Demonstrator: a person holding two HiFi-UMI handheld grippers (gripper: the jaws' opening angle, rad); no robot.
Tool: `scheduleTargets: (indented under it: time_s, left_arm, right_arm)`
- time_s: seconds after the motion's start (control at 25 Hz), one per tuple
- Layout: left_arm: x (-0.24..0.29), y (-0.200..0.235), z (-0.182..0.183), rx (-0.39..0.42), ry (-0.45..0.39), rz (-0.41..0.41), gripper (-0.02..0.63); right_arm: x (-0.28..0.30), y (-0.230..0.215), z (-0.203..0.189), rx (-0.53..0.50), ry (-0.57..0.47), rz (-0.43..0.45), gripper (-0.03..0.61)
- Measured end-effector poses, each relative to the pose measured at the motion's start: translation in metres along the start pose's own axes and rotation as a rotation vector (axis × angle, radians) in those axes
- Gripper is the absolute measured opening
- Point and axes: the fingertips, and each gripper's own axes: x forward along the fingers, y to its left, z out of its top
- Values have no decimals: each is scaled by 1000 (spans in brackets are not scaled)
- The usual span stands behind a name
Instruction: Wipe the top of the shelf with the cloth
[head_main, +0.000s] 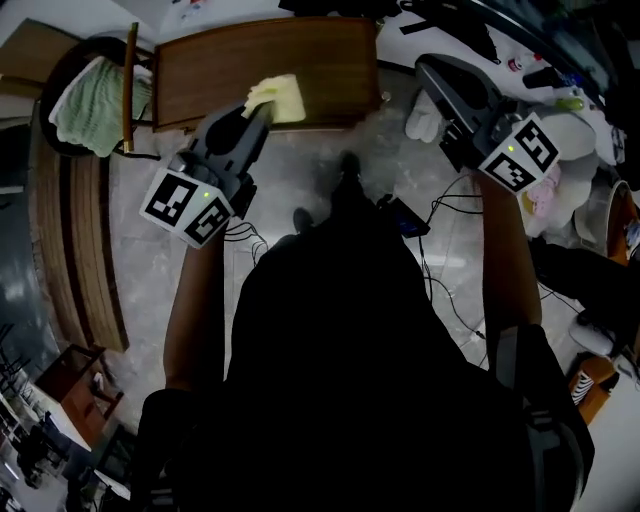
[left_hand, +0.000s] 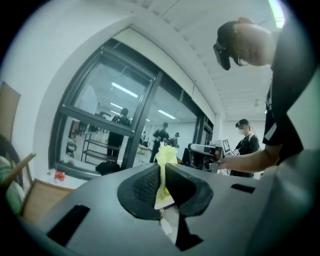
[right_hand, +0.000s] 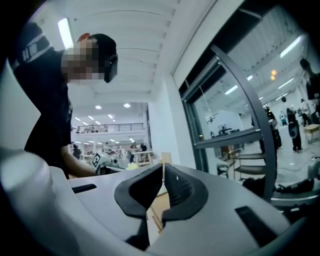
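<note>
One brown shelf (head_main: 320, 70), grey mottled floor (head_main: 310, 165)

The cloth (head_main: 277, 98) sits over the near edge of the shelf (head_main: 300, 55), between the left gripper (head_main: 262, 113) jaws; the right gripper (head_main: 428, 68) is right of the shelf; a towel (head_main: 85, 108) lies left

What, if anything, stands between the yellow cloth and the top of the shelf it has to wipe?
Nothing visible does. The left tongs hold the cloth right over the near edge of the shelf top, whose wood shows bare around it.
</note>
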Motion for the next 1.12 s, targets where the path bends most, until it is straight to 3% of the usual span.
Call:
scheduleTargets:
  time_s: [0.16,0.36,0.68,0.96,1.04,1.12]
  left_arm:
    - [-86,-26,28,55,-58,9,18]
    - [-154,-53,26,64,-72,74,18]
    - [-201,-126,26,47,-116,126,18]
    - [-214,-202,21,-59,-234,106,18]
    - [-215,-233,18,-77,-268,102,18]
    - [-209,-263,10,-71,-249,85,18]
  right_arm:
    - [2,93,11,-78,18,109,26]
    - [-3,163,-3,12,-6,202,26]
    - [-36,210,-9,66,0,333,26]
    - [-109,240,0,168,-113,348,25]
    - [-136,256,-6,158,-109,355,25]
    - [-155,270,-14,120,-82,368,25]
